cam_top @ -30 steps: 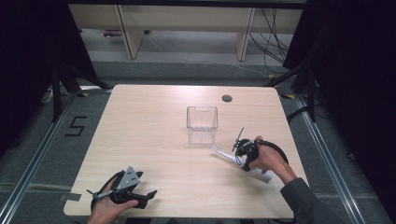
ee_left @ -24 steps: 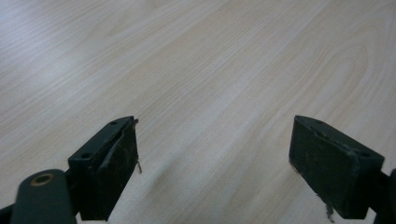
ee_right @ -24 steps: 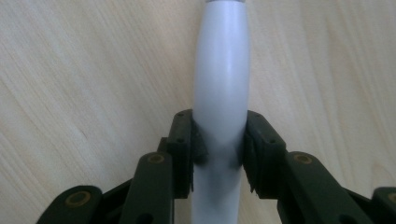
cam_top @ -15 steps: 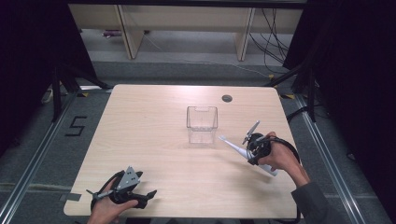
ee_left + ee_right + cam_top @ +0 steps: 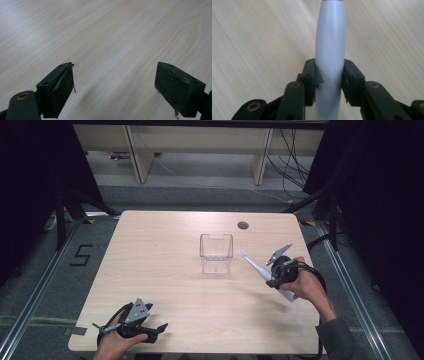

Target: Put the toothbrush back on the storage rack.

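Note:
My right gripper [image 5: 273, 279] is shut on a white, toothbrush-like handle [image 5: 254, 265] at the table's right. The handle slants up and to the left, and its thin tip ends just right of a clear plastic box [image 5: 216, 253] in the middle of the table. In the right gripper view the thick white handle [image 5: 330, 37] is pinched between the two jaws of the right gripper [image 5: 329, 80] above the wood. My left gripper [image 5: 157, 331] rests near the front left edge. It is open [image 5: 115, 85], with bare wood between its jaws.
The light wooden table [image 5: 160, 255] has a round cable hole [image 5: 243, 225] at the back right. A shelf unit and cables stand on the floor behind it. Dark curtains hang on both sides.
My right gripper has carried the white handle to the right and slightly away from the person, tilting it up. The left gripper has stayed put.

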`<state>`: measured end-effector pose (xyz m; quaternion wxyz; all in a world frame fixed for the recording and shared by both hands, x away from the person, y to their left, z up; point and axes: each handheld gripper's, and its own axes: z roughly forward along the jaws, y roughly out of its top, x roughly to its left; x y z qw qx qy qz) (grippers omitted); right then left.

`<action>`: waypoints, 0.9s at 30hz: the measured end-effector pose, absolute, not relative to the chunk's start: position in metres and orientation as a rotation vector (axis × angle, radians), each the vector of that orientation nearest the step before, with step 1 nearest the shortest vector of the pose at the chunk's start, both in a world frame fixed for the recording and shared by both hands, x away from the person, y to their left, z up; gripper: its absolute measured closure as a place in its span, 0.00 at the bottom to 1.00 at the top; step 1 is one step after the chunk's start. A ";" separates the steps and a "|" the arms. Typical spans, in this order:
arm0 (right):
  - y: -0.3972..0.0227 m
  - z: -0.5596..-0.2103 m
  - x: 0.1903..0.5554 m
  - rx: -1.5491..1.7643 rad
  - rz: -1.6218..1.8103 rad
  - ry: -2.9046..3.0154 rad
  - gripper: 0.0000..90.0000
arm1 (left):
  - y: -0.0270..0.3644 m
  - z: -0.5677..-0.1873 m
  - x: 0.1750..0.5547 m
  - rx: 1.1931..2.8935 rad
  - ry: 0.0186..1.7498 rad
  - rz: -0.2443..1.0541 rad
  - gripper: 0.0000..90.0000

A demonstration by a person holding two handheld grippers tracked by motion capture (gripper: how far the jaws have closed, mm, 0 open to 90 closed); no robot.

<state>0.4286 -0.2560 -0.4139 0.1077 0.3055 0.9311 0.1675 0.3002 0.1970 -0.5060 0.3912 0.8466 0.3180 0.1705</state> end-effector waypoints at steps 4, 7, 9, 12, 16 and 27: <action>-0.257 -0.411 0.430 0.929 0.583 2.701 0.74 | 0.197 -0.506 0.300 2.149 0.809 0.433 0.17; -0.258 -0.407 0.431 0.934 0.640 2.661 0.74 | 0.197 -0.506 0.300 2.147 0.811 0.433 0.17; -0.258 -0.407 0.433 0.934 0.660 2.645 0.74 | 0.197 -0.506 0.300 2.145 0.815 0.433 0.17; -0.257 -0.405 0.435 0.930 0.699 2.635 0.74 | 0.197 -0.506 0.300 2.145 0.813 0.426 0.17; -0.254 -0.406 0.438 0.966 0.742 2.607 0.74 | 0.197 -0.506 0.300 2.145 0.812 0.424 0.17; -0.251 -0.398 0.449 0.948 0.890 2.529 0.74 | 0.198 -0.506 0.301 2.151 0.816 0.430 0.17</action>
